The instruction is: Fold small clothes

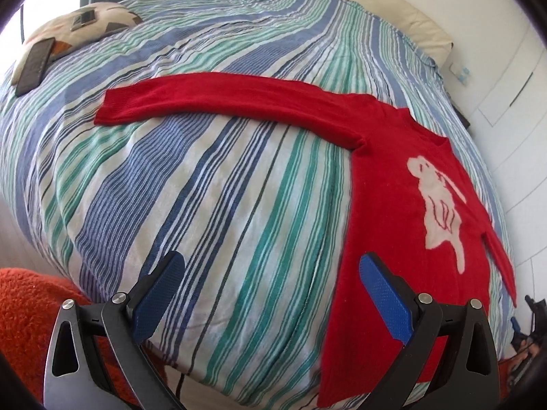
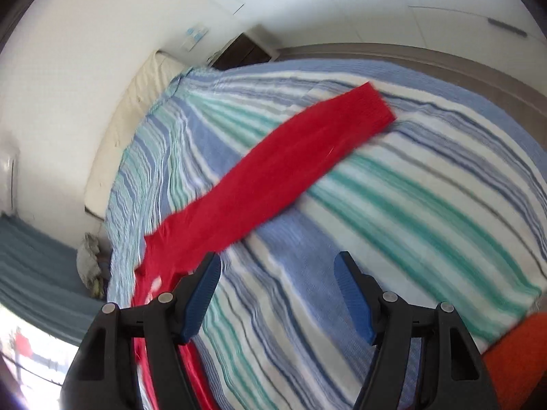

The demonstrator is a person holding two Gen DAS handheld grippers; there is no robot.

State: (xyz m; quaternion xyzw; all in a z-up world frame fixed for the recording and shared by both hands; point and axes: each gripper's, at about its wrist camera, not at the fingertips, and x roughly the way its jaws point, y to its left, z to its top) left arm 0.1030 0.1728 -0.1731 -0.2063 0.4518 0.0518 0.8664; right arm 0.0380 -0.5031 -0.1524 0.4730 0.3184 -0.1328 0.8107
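My left tool (image 1: 271, 294) stood wide, its blue pads apart and holding nothing, hovering over the near edge of the bed (image 1: 212, 205); its right-hand pad hung just above the hem side of the red sweater (image 1: 386, 212). My right tool (image 2: 277, 294) was just as wide and empty, above bare striped cover, with the sweater's right sleeve (image 2: 290, 167) running away from it toward the bed's far side. That view was blurred, so I could not tell how flat the sleeve lay.

The sweater lay face up near the bed's right-hand edge, its pale animal motif (image 1: 437, 201) showing, and its left sleeve (image 1: 212, 102) stretched straight out across the middle of the cover toward the pillow (image 1: 78, 24) at the far left corner. No fold showed yet, I judged.

To do this step well, I thought each tool should go to a cuff, pinch only the top of the knit and not the bedcover beneath, then carry the sleeve low and level across the chest. The cover was soft and rumpled, so I expected a deep pinch to drag it along.
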